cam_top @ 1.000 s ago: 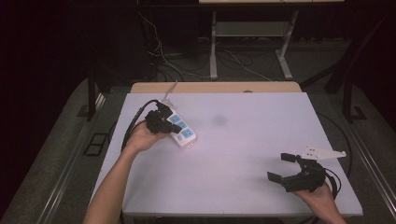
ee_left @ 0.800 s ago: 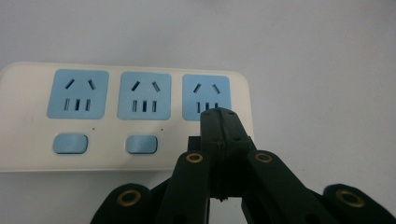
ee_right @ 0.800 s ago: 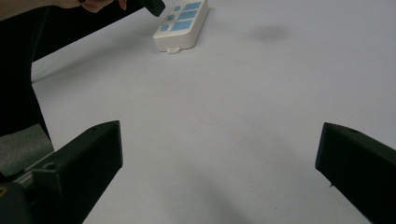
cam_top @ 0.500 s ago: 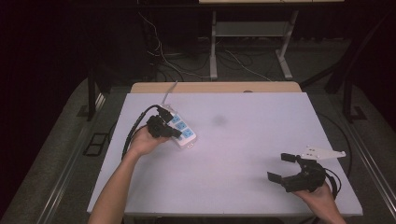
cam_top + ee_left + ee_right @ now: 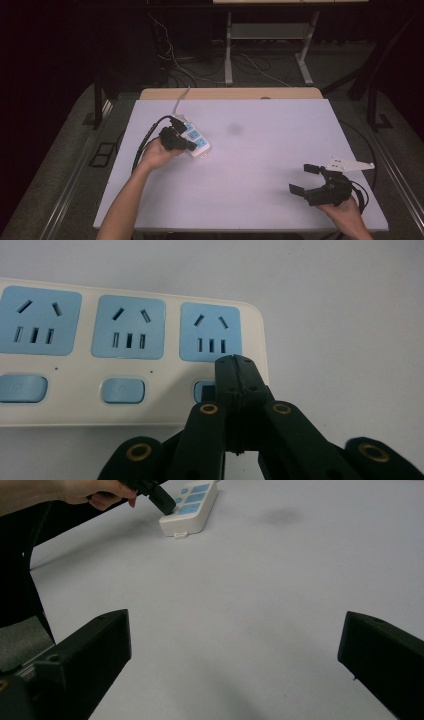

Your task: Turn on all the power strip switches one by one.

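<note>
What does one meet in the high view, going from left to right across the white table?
Left claw, shut, at the power strip → faint dark smudge → right claw, open → grey plate.

The power strip [image 5: 150, 355] looks like smooth white plastic with a slight sheen; its socket faces and switches are matt blue. The left gripper [image 5: 235, 362] is matt black plastic with brass-coloured rivets. The table [image 5: 260, 165] beneath seems matt, perhaps laminate.
</note>
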`<state>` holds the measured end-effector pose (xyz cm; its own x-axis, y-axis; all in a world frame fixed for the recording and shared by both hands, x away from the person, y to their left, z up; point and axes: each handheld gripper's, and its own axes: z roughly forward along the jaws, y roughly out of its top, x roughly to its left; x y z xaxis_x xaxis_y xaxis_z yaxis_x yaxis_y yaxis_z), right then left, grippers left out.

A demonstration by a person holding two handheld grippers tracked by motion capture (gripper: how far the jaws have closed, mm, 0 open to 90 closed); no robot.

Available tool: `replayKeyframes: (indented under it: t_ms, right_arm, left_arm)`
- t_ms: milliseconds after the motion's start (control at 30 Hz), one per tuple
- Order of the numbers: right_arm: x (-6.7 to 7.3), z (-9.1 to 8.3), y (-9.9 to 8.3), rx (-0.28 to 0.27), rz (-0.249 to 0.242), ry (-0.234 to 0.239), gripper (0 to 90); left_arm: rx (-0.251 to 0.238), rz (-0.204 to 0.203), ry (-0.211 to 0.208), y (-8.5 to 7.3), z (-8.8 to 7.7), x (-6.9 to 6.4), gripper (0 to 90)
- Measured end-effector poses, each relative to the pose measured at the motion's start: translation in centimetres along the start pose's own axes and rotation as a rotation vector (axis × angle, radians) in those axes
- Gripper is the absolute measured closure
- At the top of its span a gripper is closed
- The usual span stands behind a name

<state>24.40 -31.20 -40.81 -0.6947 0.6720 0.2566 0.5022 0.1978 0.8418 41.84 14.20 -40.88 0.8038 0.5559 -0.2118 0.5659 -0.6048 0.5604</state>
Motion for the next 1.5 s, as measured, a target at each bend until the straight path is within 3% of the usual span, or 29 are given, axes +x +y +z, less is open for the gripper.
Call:
replayKeyframes:
  t_ms: [100,233,600,833,1033,1167,1300,1500]
  right_arm:
    - [0.0,0.0,0.0,-0.002,0.000,0.001,0.7]
    - [0.2,0.0,0.0,-0.005,-0.011,0.009,0.7]
    - [0.1,-0.2,0.1,-0.011,-0.015,0.009,0.7]
    - [0.1,0.0,0.0,-0.003,-0.013,0.006,0.7]
    - [0.0,-0.1,0.0,-0.005,-0.007,0.003,0.7]
    - [-0.1,-0.1,0.0,-0.007,-0.003,0.002,0.6]
    - [-0.2,-0.1,0.0,-0.004,-0.003,0.002,0.6]
    - [-0.2,-0.1,0.0,-0.004,-0.001,-0.002,0.7]
  left_arm:
    - [-0.007,-0.034,-0.025,-0.1,0.0,0.4,90.0]
    - [-0.009,-0.044,-0.034,-0.1,0.1,0.7,90.0]
    - [0.004,-0.019,0.000,0.1,0.1,0.3,90.0]
    - [-0.005,-0.026,-0.009,0.1,0.2,0.4,89.9]
    - [-0.028,-0.048,0.014,0.2,0.0,0.8,89.8]
    - [-0.029,-0.056,0.018,0.0,-0.4,1.2,89.8]
    - [-0.062,-0.071,0.010,-0.1,-1.1,1.4,89.8]
    - [-0.065,-0.063,0.029,0.3,-2.1,1.6,89.8]
